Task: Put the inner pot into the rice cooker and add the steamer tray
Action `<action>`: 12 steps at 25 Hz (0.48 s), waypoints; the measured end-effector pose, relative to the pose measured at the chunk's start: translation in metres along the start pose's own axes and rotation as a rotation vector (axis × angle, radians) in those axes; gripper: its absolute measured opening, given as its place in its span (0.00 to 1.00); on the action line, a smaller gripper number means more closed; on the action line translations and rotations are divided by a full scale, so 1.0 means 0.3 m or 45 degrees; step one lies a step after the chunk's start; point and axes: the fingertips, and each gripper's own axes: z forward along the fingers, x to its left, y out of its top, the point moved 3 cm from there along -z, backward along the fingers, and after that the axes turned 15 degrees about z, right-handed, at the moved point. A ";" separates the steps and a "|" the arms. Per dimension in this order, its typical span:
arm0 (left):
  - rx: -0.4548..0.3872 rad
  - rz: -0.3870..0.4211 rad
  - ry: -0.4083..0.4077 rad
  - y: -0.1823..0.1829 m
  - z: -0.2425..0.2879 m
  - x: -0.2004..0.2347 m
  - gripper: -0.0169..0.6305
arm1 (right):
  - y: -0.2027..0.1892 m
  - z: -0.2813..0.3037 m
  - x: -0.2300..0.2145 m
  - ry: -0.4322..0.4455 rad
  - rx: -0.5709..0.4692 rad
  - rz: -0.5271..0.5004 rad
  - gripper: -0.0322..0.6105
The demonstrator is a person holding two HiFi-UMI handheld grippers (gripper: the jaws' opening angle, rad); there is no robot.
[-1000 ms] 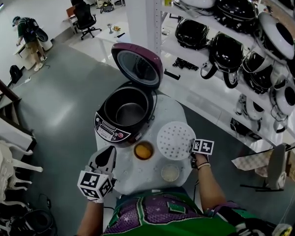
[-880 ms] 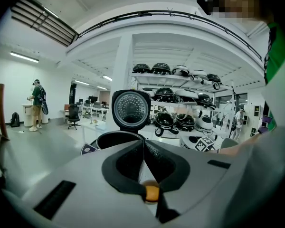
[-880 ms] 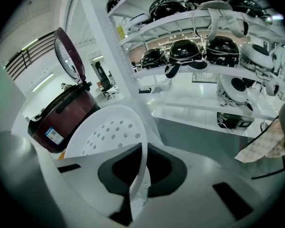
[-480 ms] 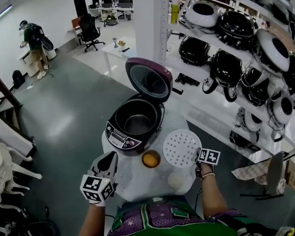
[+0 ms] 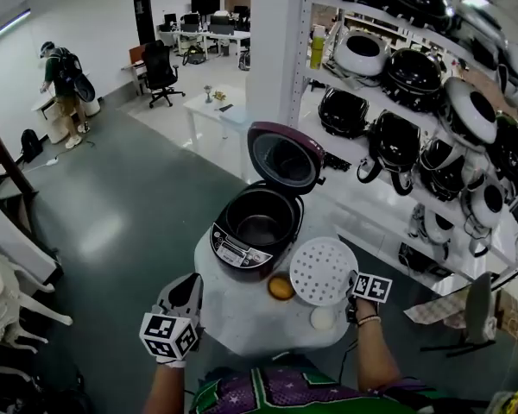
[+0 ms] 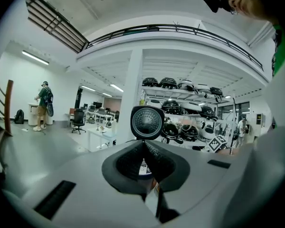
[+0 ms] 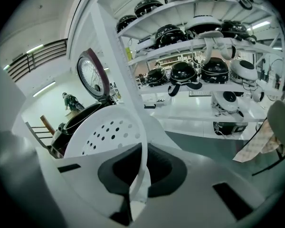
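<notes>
**Beside the cooker: tray held by its rim alone**

On the right side of the small white table (image 5: 242,322), the right gripper (image 5: 354,285) is pinching the white steamer tray (image 5: 323,271) by its near rim. The right gripper view shows the thin edge clamped between the pads and the perforated disc tilting away from them. The left gripper (image 5: 186,281) is pressed shut on nothing, hovering near the table's left edge. The rice cooker (image 5: 242,250) stands open with its lid (image 5: 285,156) tipped back, and the dark inner pot (image 5: 261,222) looks already seated — so only the tray remains.

The risk is in that one-sided grip. A wide, light disc held at a single point on its edge can pivot or slip out if swung quickly. Carried low, it could clip the orange bowl (image 5: 281,287) just beside the cooker, or strike the cooker's front lip. Lowered while tilted, it would likely wedge crooked in the pot — or scrape the raised lid behind.
</notes>
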 end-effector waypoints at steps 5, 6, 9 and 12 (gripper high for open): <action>-0.028 -0.013 -0.040 -0.017 -0.105 0.084 0.07 | -0.078 -0.114 0.121 0.044 -0.051 0.031 0.08; -0.035 -0.015 -0.050 -0.023 -0.128 0.099 0.07 | -0.100 -0.137 0.144 0.050 -0.060 0.039 0.08; -0.049 -0.021 -0.075 -0.048 -0.199 0.144 0.07 | -0.171 -0.204 0.214 0.071 -0.091 0.041 0.08; -0.061 -0.037 -0.088 -0.076 -0.267 0.189 0.07 | -0.237 -0.259 0.289 0.110 -0.121 0.045 0.08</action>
